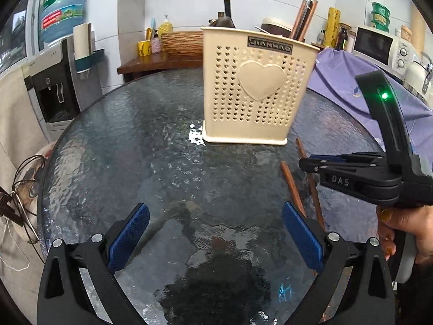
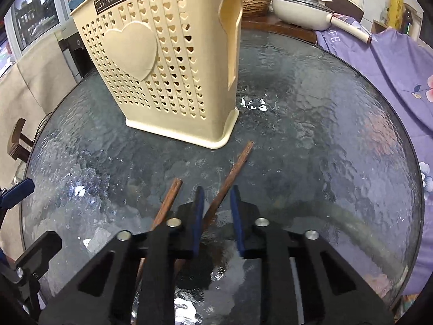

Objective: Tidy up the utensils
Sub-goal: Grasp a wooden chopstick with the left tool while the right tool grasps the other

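Two slim brown wooden chopsticks lie on the round dark rippled-glass table, just in front of the cream plastic utensil holder pierced with little hearts. They are what I have to tidy away. The longer-reaching chopstick runs between my right gripper fingers, its far tip pointing toward the holder's base but short of it. The other chopstick lies just outside my left-hand blue pad, beside the first and not touching it that I can see.

My right fingers stand nearly together around that one stick, the blue pads close on either side of it. I judge the pad on its left to be touching; whether the other pad presses on the wood I cannot tell, so I would not trust the grip yet. I come at it steeply from above because a thin stick flat on glass leaves no room underneath.

The holder stands upright, mouth up and near at hand, so a lifted stick can be tipped in end first.

My left gripper hangs over bare glass with its fingers wide apart, holding nothing, free to steady the holder or take the second stick.
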Available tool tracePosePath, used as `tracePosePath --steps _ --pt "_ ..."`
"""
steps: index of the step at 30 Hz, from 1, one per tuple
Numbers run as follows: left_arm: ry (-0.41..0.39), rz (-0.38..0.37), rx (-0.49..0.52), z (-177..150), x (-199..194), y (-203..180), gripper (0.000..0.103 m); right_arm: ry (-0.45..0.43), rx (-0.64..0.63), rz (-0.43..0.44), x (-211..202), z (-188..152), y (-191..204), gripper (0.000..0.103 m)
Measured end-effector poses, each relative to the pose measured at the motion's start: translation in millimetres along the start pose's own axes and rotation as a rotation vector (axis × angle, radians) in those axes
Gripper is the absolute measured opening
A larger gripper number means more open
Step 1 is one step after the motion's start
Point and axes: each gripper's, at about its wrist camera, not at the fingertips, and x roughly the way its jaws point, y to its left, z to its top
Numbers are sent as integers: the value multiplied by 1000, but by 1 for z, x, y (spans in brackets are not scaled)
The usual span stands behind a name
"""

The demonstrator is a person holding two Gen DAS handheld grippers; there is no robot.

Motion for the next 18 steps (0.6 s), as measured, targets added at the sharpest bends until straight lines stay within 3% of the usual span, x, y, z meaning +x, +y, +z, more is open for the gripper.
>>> tracePosePath --steps 7,12,18 --pt "19 -71 37 6 9 -24 93 7 11 51 -7 -9 -18 12" --pt "69 -103 95 12 25 -47 66 -4 26 54 -12 -15 -32 12" --pt "129 -137 126 15 46 -68 53 -8 21 34 -17 -19 -38 12"
